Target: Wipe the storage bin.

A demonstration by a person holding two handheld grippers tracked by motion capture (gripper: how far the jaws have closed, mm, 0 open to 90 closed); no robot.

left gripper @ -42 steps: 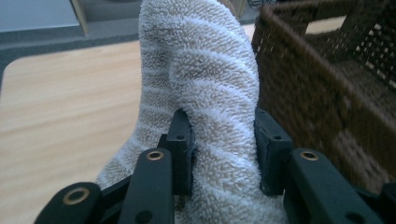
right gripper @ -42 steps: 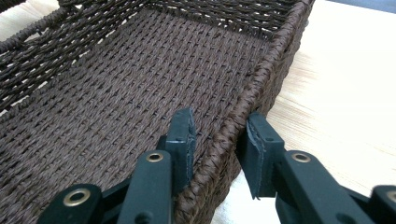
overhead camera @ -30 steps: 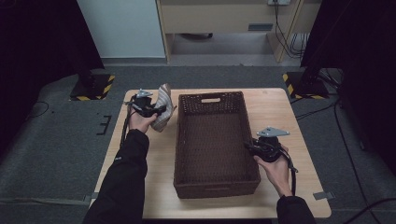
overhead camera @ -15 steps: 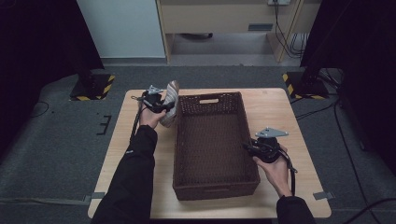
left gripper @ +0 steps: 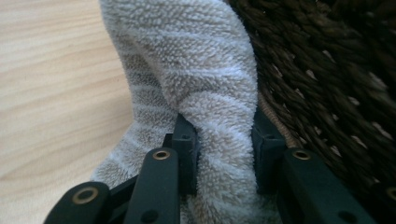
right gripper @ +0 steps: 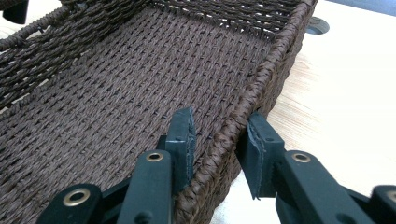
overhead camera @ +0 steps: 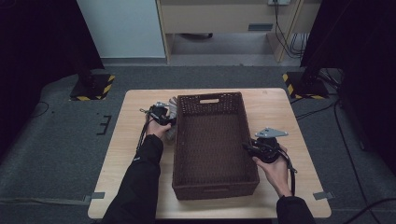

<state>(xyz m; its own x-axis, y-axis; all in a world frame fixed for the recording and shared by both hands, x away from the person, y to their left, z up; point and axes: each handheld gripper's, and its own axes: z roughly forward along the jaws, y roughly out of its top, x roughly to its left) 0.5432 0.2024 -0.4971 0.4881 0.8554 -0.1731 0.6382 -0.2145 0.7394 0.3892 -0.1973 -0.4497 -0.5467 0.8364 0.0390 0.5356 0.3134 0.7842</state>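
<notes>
The left gripper [left gripper: 223,154] has just been closing and pinches a grey-and-beige striped fluffy towel [left gripper: 196,88] (bunched against the dark brown woven wicker basket [overhead camera: 212,140] on the pale wooden table [overhead camera: 135,154]). The right gripper [right gripper: 217,140] clamps the basket's right rim.

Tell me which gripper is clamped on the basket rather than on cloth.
The right gripper: its jaws straddle the woven basket wall. The left gripper pinches the striped towel.

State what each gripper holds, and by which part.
The left gripper pinches a fold of the striped towel, outside the basket. The right gripper clamps the basket's right wall at its rim.
</notes>
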